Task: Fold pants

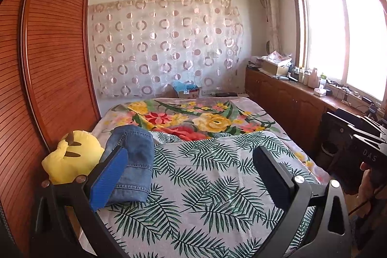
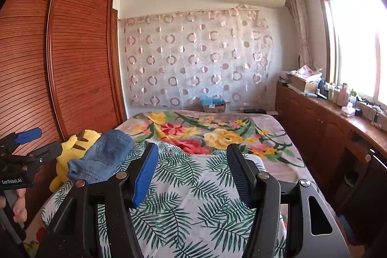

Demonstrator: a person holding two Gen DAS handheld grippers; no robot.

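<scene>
Folded blue denim pants (image 1: 135,161) lie in a compact stack on the left side of the bed, on the leaf-print sheet (image 1: 205,185). In the right wrist view the pants (image 2: 104,156) rest against a yellow plush toy. My left gripper (image 1: 191,158) hovers over the sheet with its jaws wide apart and nothing between them; its blue left pad (image 1: 108,180) overlaps the pants' near edge in the picture. My right gripper (image 2: 192,161) is also open and empty, above the sheet to the right of the pants. The left gripper (image 2: 36,144) shows at the far left, held by a hand.
A yellow plush toy (image 1: 70,156) sits at the bed's left edge beside the wooden wardrobe (image 1: 48,64). A floral blanket (image 1: 193,117) covers the far half of the bed. A wooden cabinet (image 2: 326,127) with bottles and boxes runs along the right under the window.
</scene>
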